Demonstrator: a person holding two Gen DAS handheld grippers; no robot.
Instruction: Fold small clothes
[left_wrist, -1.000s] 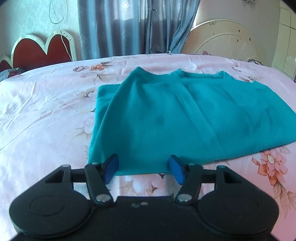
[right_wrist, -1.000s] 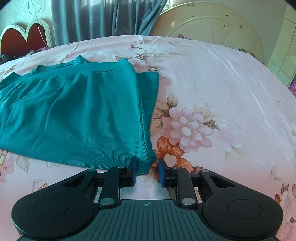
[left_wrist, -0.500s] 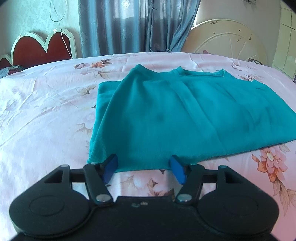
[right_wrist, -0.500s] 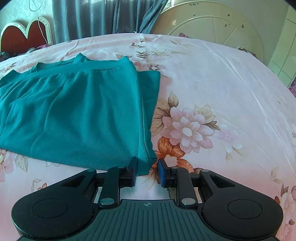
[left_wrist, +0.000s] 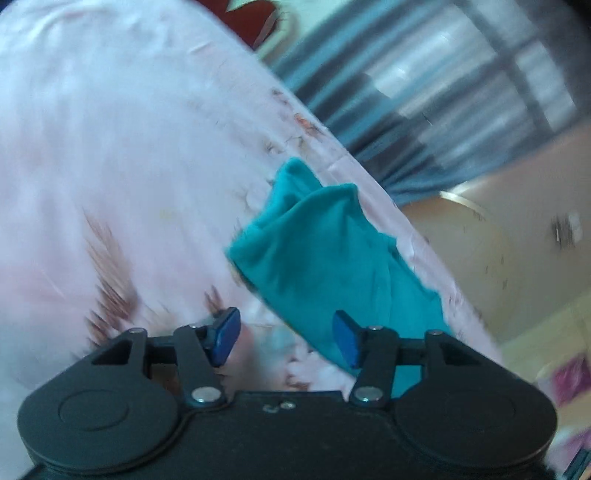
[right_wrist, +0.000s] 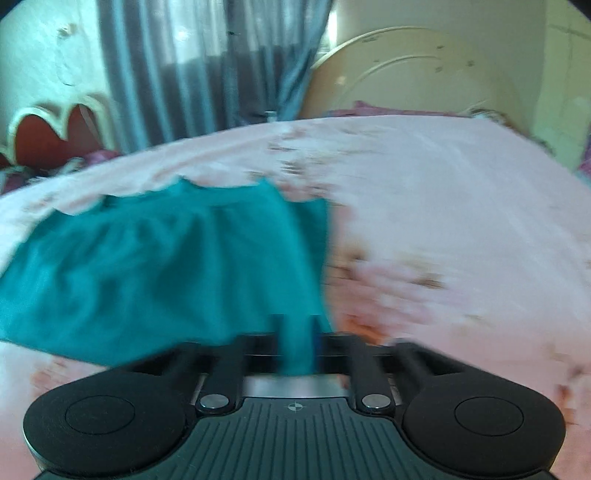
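A teal knit top (right_wrist: 159, 273) lies on the pink floral bedsheet (right_wrist: 461, 221). My right gripper (right_wrist: 297, 341) is shut on the top's near right corner, and the cloth bunches up between its fingers. In the left wrist view the frame is tilted and blurred. The teal top (left_wrist: 332, 254) shows rumpled ahead and to the right. My left gripper (left_wrist: 286, 341) is open and empty, its blue pads wide apart over the sheet (left_wrist: 110, 184), just left of the cloth's edge.
Grey-blue curtains (right_wrist: 207, 70) hang behind the bed. A red heart-shaped headboard (right_wrist: 55, 129) stands at the far left and a cream round board (right_wrist: 417, 74) at the far right. The bed's edge falls away to the right in the left wrist view.
My right gripper has closed on the top's corner and lifted it. My left gripper has swung away and rolled, so its view is tilted; it stays open.
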